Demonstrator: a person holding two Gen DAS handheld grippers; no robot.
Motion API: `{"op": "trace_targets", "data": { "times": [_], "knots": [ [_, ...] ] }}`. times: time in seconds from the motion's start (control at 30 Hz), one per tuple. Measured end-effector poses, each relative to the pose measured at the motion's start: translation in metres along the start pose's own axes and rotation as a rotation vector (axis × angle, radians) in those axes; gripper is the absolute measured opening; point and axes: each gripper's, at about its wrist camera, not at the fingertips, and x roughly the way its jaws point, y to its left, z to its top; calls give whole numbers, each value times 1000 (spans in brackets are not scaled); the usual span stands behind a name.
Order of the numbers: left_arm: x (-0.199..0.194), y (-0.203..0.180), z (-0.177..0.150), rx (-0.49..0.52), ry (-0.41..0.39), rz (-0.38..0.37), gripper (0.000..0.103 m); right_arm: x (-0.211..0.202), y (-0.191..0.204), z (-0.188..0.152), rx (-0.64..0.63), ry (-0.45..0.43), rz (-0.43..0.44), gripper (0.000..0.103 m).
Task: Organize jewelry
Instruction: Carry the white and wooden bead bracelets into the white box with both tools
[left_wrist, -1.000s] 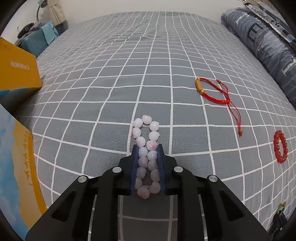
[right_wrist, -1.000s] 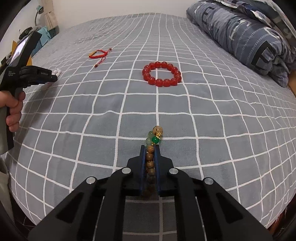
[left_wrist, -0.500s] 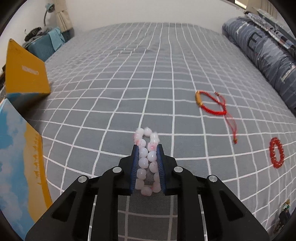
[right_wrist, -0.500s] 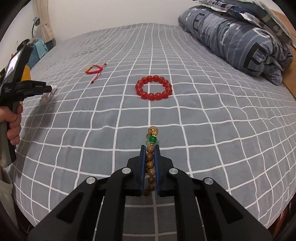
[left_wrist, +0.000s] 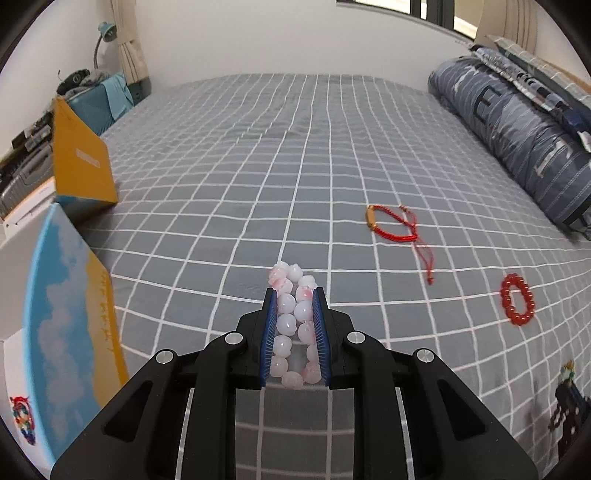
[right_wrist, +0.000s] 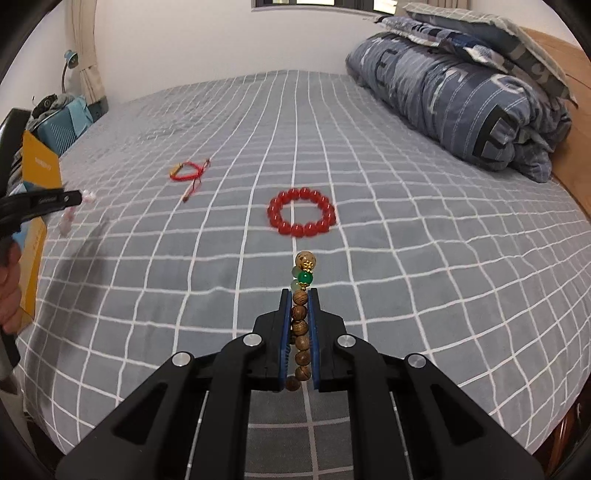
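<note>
My left gripper is shut on a pink-and-white bead bracelet, lifted off the grey checked bed. My right gripper is shut on a wooden bead bracelet with green and gold beads sticking out past the tips. A red bead bracelet lies flat on the bed ahead of the right gripper. A red cord bracelet lies farther back. In the right wrist view the left gripper shows at the left edge with the pink beads hanging from it.
An open yellow-and-blue box stands at the bed's left edge, its lid raised behind. A rolled blue quilt lies along the right side. A hand grips the left tool. A teal case sits beyond the bed.
Both grippers have risen with their bracelets, so the bed looks farther below. The left one has also drawn back toward the box at the left edge.
</note>
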Motion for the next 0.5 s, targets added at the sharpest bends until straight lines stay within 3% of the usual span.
{"op": "trace_targets", "data": {
  "times": [0.5],
  "knots": [
    [-80,13,-29,1,-78,-39,19,-37,26,34,-18,-75,-19,8]
  ]
}}
